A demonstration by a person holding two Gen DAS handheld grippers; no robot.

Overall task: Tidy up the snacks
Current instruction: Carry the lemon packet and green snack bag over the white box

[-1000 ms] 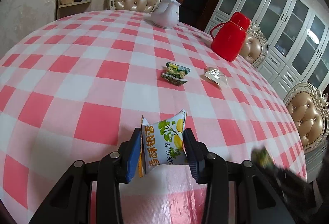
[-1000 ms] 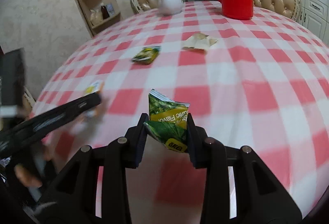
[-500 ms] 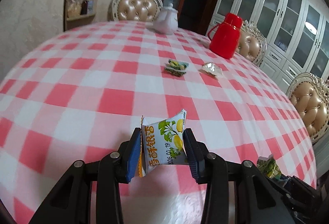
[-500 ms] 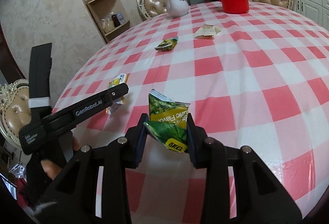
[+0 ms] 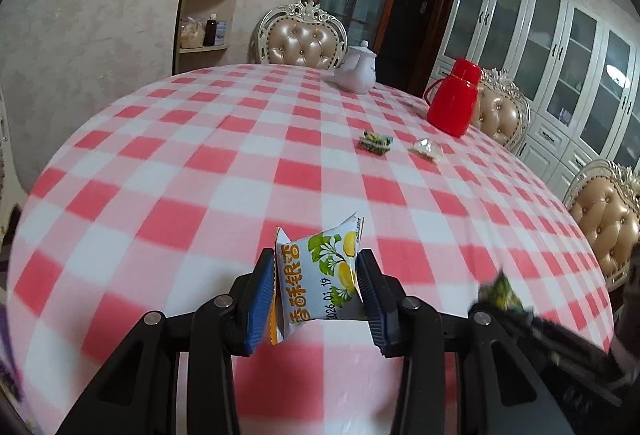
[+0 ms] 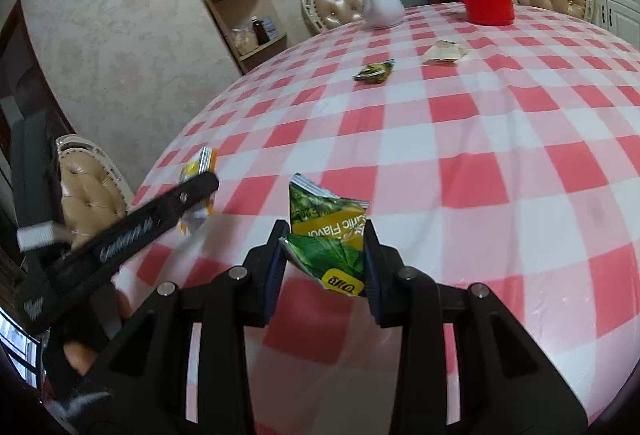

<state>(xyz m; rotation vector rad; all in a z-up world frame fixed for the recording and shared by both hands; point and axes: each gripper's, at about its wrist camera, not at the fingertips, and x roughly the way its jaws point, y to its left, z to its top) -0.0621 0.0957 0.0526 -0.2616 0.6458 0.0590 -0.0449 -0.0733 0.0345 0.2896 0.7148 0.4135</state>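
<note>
The left gripper (image 5: 316, 285) pinches a white packet (image 5: 320, 279) printed with yellow fruit between its blue pads (image 5: 260, 299), jaws part-closed on it above the near edge of a table (image 5: 168, 171) in red-and-white check. The right gripper (image 6: 324, 259) likewise clamps a green packet (image 6: 326, 231), crumpled between narrowed jaws, over the same cloth. Farther out lie a small green packet (image 5: 376, 143) and a silvery wrapper (image 5: 426, 149), close together, short of a red flask (image 5: 454, 103) and a white teapot (image 5: 358, 71). Only the right view shows the left gripper from the side, a hand (image 6: 80, 351) on its grip, and a chair (image 6: 86, 191) behind it. Only the left view shows the cabinets (image 5: 560, 63) at right, with the right gripper a blur at its lower right edge
</note>
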